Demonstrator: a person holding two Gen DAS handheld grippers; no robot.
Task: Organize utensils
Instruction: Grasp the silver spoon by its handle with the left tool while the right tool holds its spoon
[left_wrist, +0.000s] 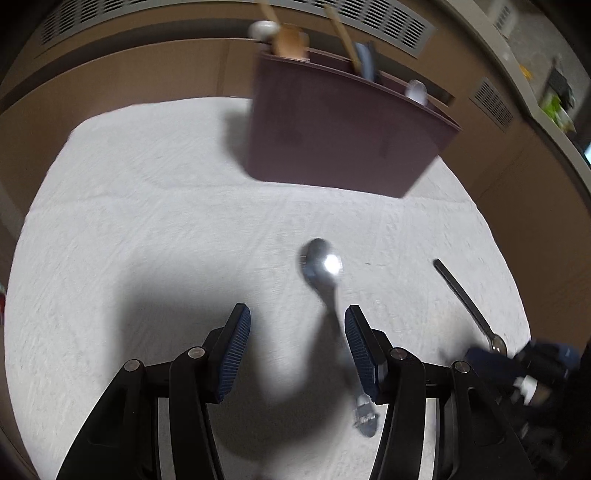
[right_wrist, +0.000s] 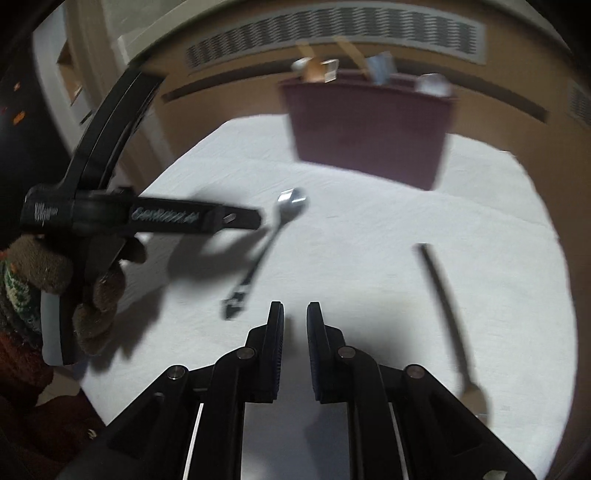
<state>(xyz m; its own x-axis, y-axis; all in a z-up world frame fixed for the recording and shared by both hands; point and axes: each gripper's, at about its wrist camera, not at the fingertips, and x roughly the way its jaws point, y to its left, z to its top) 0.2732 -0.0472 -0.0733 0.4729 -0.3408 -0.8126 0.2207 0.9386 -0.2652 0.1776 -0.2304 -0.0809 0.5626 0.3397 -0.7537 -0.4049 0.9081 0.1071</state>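
Left gripper (left_wrist: 297, 354) fingers spread apart, gripping nothing, straddling the handle of a silver spoon (left_wrist: 321, 264) lying on the white cloth (left_wrist: 147, 221). Right gripper (right_wrist: 295, 347) fingers nearly closed on nothing, a dark-handled spoon (right_wrist: 443, 302) lying just right of them. Farther ahead, maroon caddy (left_wrist: 332, 140) standing upright, already holding several utensils; two spoons seemingly remaining to be sorted.
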